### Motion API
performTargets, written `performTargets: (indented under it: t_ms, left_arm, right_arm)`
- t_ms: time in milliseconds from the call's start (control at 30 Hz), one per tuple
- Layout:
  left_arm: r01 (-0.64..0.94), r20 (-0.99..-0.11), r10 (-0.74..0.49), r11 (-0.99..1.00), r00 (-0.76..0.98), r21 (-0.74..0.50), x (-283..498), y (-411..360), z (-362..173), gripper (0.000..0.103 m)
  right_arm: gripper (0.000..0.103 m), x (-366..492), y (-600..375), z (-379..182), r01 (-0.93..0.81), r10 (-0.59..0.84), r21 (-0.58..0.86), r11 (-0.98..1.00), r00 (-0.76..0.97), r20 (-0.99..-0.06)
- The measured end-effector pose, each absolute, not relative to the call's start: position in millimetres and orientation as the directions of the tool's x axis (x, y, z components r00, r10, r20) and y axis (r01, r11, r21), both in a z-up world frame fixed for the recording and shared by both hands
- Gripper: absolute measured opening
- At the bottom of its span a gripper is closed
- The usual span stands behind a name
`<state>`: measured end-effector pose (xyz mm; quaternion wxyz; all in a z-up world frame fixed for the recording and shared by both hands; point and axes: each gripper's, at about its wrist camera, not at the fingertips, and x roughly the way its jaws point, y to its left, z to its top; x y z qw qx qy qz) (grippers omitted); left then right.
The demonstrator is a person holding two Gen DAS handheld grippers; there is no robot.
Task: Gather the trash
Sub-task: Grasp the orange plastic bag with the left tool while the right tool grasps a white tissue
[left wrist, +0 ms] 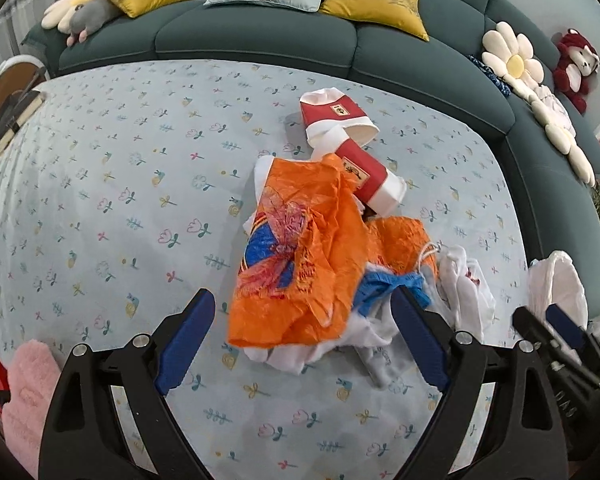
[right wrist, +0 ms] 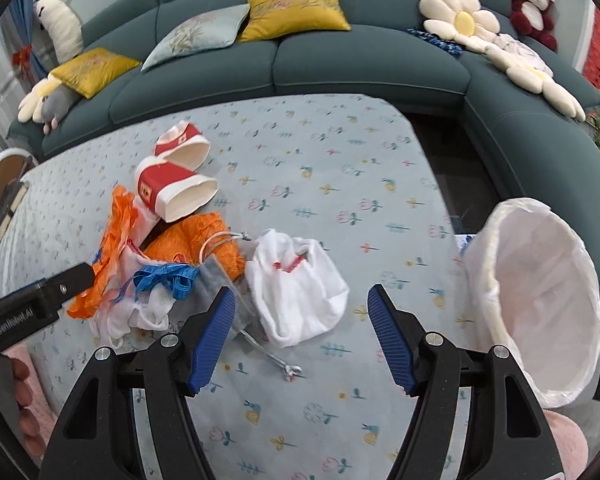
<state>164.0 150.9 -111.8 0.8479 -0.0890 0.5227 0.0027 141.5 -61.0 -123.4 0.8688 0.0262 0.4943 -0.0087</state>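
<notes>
Trash piled together on the pale blue flower-printed surface, at centre right of the left wrist view and at centre left of the right wrist view. Probably heaped like this so that both tongs can reach it from one side, with the white-lined round bin waiting open at the right edge of the right wrist view, just beside the surface.

Left tongs wide open, gripping nothing, hovering over the crinkled orange plastic bag; pads apart from it on both sides. Seems aimed to take this bag first, as the biggest and topmost piece. Right tongs open too and empty, pointing down at the crumpled white plastic bag, likely as own target.

Counted:
- two red-and-white paper cups, lying on their sides: far one, near one resting on the orange bag
- two orange lumps; one bag or two, cannot tell
- one white plastic bag
- one blue ribbon strip, tangled
- one grey drawstring pouch, partly behind a right finger
- one bin
</notes>
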Motion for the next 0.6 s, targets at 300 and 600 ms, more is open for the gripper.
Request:
performTargets:
  t_ms: [300, 600]
  left_arm:
    - [-0.062, -0.897, -0.164, 0.976, 0.41, -0.207, 182, 151, -129, 0.062]
    - [-0.04, -0.896, -0.192, 0.973, 0.4, -0.226, 182, 148, -131, 0.019]
  right_arm:
    - [0.059, 158, -43, -150, 0.012, 0.003, 0.01, 1.0, 0.46, -0.888]
    - [0.005, 162, -36, -170, -0.016, 0.005, -0.001, 1.0, 0.4, -0.917]
